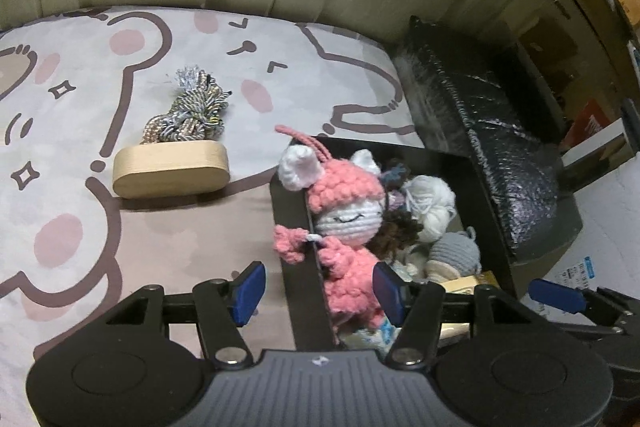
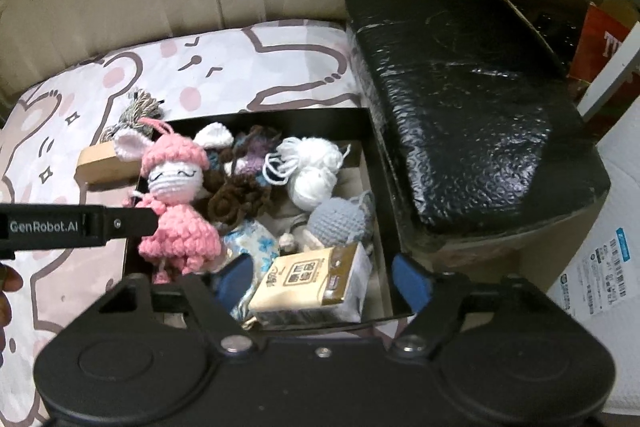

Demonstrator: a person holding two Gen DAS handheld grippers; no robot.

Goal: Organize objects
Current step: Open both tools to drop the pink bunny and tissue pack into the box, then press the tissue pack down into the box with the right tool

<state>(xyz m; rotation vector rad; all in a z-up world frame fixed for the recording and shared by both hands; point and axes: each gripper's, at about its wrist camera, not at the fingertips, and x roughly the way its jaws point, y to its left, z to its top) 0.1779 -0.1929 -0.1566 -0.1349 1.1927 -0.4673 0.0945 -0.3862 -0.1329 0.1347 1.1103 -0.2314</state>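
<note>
A pink and white crochet bunny doll lies on the left rim of a black box, partly inside it. My left gripper is open, its blue pads either side of the doll's body and the rim. In the right wrist view the doll leans on the box's left edge. My right gripper is open over the box's near end, above a tan packet. A wooden block and a braided rope bundle lie on the bedsheet to the left.
The box holds white yarn, brown yarn, a grey crochet item and a blue-flowered pouch. A black wrapped bundle sits right of the box. Cupboard doors stand behind the bed.
</note>
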